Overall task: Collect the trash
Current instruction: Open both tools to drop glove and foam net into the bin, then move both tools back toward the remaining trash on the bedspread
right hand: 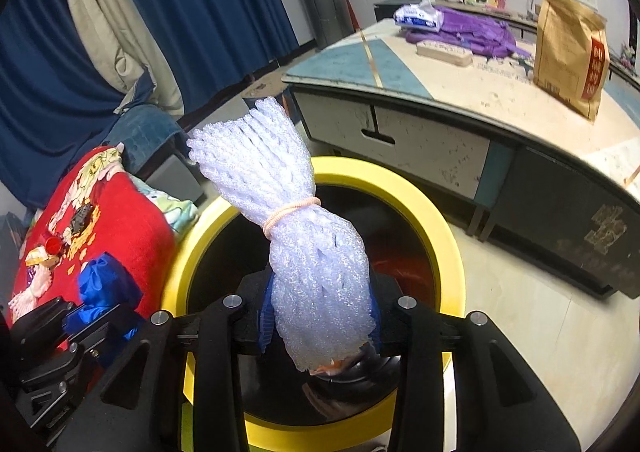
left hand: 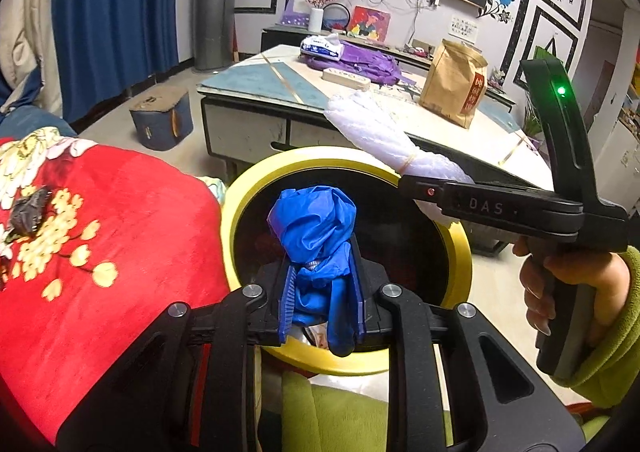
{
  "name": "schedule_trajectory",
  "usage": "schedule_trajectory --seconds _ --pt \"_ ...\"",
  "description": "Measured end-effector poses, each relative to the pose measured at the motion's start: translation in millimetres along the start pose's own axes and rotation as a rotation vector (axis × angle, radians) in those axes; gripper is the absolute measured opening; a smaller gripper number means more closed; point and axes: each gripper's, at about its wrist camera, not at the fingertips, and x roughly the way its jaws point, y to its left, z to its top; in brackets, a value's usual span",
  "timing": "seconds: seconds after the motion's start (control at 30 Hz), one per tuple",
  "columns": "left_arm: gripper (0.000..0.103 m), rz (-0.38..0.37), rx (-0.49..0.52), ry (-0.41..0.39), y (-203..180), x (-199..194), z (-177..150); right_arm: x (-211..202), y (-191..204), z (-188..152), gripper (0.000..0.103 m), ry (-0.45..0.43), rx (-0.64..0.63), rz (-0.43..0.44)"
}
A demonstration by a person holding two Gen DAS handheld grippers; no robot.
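1. Container: a round bin with a yellow rim (left hand: 460, 252) stands on the floor between a red flowered blanket (left hand: 132, 236) and a low desk (left hand: 256, 79). Its interior is dark; some scraps show near the bottom, but they cannot be identified.
2. Surroundings: on the desk lie a purple bag (left hand: 360, 59), a tissue pack (left hand: 322, 45) and a flat pale box (left hand: 346, 76) towards the far edge, and a brown paper bag (left hand: 454, 81) stands upright at the right side. A small dark stool (left hand: 162, 121) sits on the floor near the blue curtain (left hand: 116, 11). Small items lie on the blanket.
3. Left gripper (left hand: 322, 292): fingers clamped on a crumpled blue plastic bag (left hand: 312, 223), which sticks up beyond the fingertips, above the bin opening.
4. Right gripper (right hand: 320, 316): fingers clamped on the lower end of a white foam net bundle (right hand: 280, 187) tied with a rubber band (right hand: 292, 209). The bundle is over the bin opening, its free end leaning across the far-left rim.
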Motion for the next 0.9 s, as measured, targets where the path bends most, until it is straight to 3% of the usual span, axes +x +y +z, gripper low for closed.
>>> schedule_trajectory --seconds 0.13,0.3,0.57,0.9 --pt "0.017 -0.01 -0.009 0.026 0.5 15.4 3.0 3.2 -11.6 -1.1 0.04 0.012 0.037 -0.005" --pt "0.053 -0.012 -0.022 0.009 5.1 18.8 5.1 6.4 -24.0 -2.4 0.052 0.029 0.097 0.003" --pt "0.091 0.031 -0.07 -0.03 16.1 2.2 4.2 1.8 -30.3 -0.2 0.061 0.004 0.127 -0.003" --pt "0.092 0.099 -0.105 -0.112 24.7 -31.3 9.5 -30.0 -1.3 7.4 0.068 -0.137 0.027 0.026"
